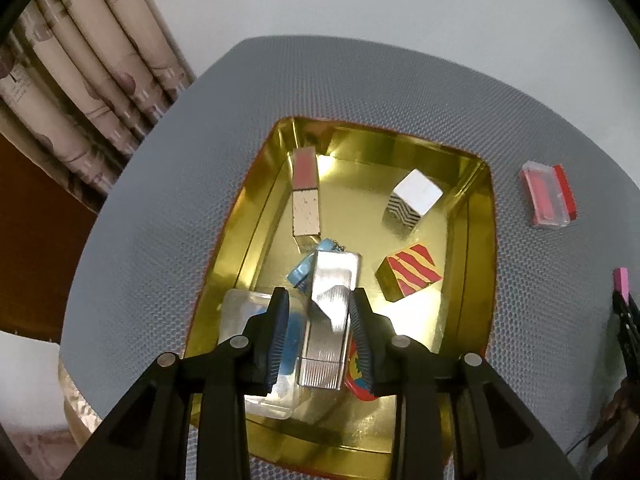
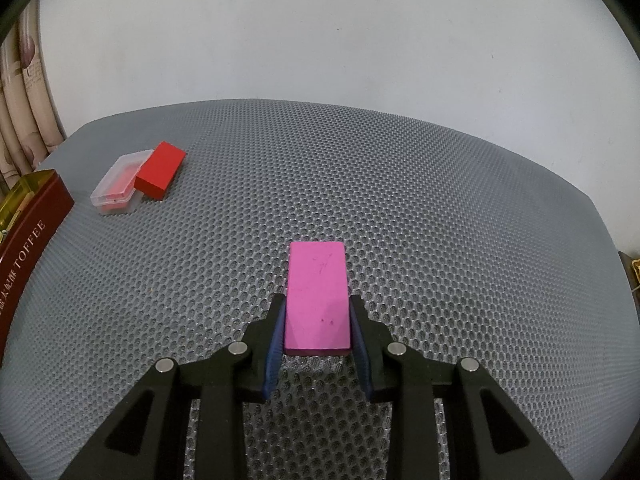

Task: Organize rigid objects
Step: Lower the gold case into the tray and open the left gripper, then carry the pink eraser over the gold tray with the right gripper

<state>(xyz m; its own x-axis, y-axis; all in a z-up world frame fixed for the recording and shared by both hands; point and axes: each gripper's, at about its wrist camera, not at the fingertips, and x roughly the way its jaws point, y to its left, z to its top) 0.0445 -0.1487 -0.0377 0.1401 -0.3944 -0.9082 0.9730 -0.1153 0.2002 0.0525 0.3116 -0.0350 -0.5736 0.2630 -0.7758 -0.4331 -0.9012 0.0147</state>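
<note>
My left gripper [image 1: 320, 300] is shut on a ribbed silver metal case [image 1: 330, 316] and holds it over the gold tin tray [image 1: 472, 248]. In the tray lie a pink-and-white block [image 1: 306, 196], a black-and-white zigzag cube [image 1: 414, 200], a red-and-yellow striped cube [image 1: 410, 276], a blue keychain piece [image 1: 306, 270] and a clear box [image 1: 248, 320]. My right gripper [image 2: 318, 304] is shut on a flat pink block [image 2: 318, 296] just above the grey mat [image 2: 440, 220]; it also shows at the right edge of the left wrist view [image 1: 621, 280].
A clear box with red contents [image 2: 116, 184] and a red block [image 2: 160, 174] lie on the mat between the tray and my right gripper; they also show in the left wrist view [image 1: 546, 196]. The tin's dark red side [image 2: 28, 240] is at the left. Curtains [image 1: 80, 80] hang behind.
</note>
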